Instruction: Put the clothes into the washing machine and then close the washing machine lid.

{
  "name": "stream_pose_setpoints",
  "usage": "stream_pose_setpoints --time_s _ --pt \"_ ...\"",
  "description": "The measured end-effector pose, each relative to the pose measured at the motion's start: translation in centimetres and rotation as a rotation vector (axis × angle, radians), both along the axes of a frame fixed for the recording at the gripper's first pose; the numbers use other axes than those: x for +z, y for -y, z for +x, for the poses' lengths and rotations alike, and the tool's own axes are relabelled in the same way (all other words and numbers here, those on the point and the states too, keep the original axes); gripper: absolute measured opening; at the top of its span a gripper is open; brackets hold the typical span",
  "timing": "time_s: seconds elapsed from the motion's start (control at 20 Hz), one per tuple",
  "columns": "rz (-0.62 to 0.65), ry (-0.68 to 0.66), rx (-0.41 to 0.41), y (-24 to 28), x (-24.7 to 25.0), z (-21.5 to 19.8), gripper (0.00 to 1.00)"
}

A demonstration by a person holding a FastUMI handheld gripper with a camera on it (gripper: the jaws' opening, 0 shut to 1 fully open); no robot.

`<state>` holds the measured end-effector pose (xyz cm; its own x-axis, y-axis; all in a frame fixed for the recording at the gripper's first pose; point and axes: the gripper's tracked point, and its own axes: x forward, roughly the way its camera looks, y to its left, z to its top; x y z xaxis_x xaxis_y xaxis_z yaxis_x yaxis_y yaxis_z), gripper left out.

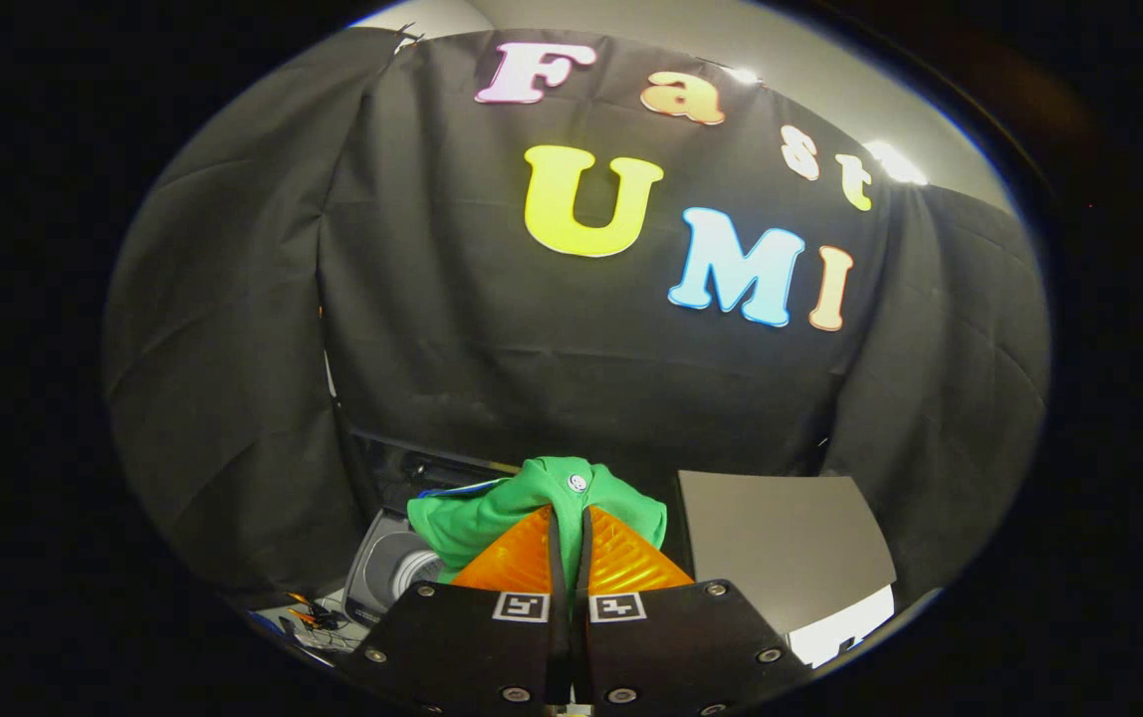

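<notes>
One grey box (pixel 781 543) beside pinched green garment (pixel 532 503).

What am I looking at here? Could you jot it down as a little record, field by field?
setting: booth with black cloth wall
tool: hand-held gripper, orange fingers close together
held item: green garment, bunched and pinched between the fingers
washing machine: below and to one side of the garment, drum opening visible
lid: grey panel on the other side, raised
task stage: garment lifted, not yet in the drum; lid not closed
</notes>
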<state>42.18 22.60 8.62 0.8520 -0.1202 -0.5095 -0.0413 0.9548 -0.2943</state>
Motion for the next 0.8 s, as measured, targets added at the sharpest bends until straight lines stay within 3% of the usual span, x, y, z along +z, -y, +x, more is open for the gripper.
stream_pose_setpoints --time_s 0.35,0.8 --pt "0.004 -0.097 -0.009 -4.3 -7.9 1.4 0.01" --pt "0.037 -0.217 -0.064 -5.7 -18.2 2.0 0.01"
